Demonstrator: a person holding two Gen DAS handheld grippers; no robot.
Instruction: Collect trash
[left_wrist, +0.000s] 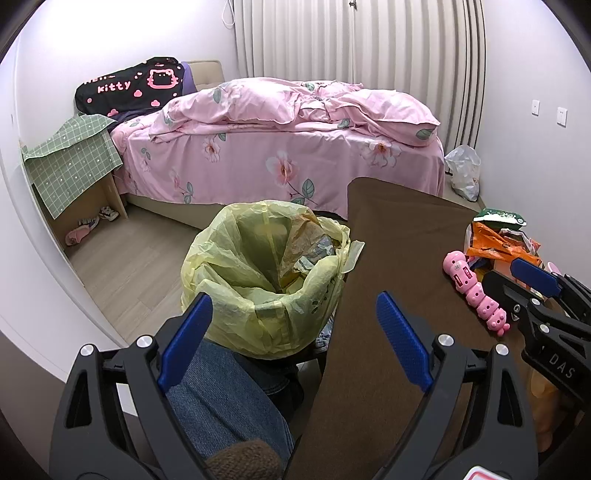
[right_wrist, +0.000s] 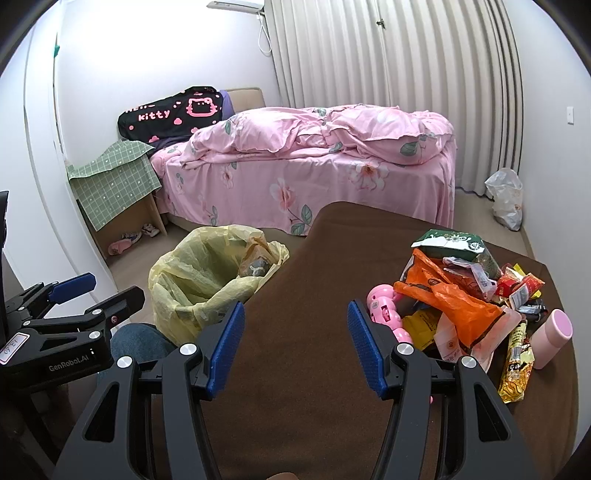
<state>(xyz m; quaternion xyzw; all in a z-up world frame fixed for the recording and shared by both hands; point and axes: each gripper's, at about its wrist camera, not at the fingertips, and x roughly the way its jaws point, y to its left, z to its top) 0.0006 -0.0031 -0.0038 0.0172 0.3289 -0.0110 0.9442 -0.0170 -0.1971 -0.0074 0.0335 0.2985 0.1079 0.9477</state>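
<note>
A bin lined with a yellow bag (left_wrist: 266, 266) stands on the floor left of the brown table (left_wrist: 399, 258); it shows in the right wrist view (right_wrist: 207, 280) too, with some wrappers inside. A pile of trash (right_wrist: 461, 295) lies on the table's right part: an orange plastic bag (right_wrist: 447, 295), a green packet (right_wrist: 454, 243), a yellow snack wrapper (right_wrist: 517, 373). My left gripper (left_wrist: 295, 332) is open and empty, over the bin's near rim and the table's edge. My right gripper (right_wrist: 295, 343) is open and empty above the bare table, just left of the pile.
A pink toy (left_wrist: 476, 291) and a pink cup (right_wrist: 552, 339) lie by the pile. A bed with pink bedding (left_wrist: 280, 147) stands behind. A white plastic bag (left_wrist: 463, 171) sits on the floor by the curtain. My knee in jeans (left_wrist: 221, 398) is below the bin.
</note>
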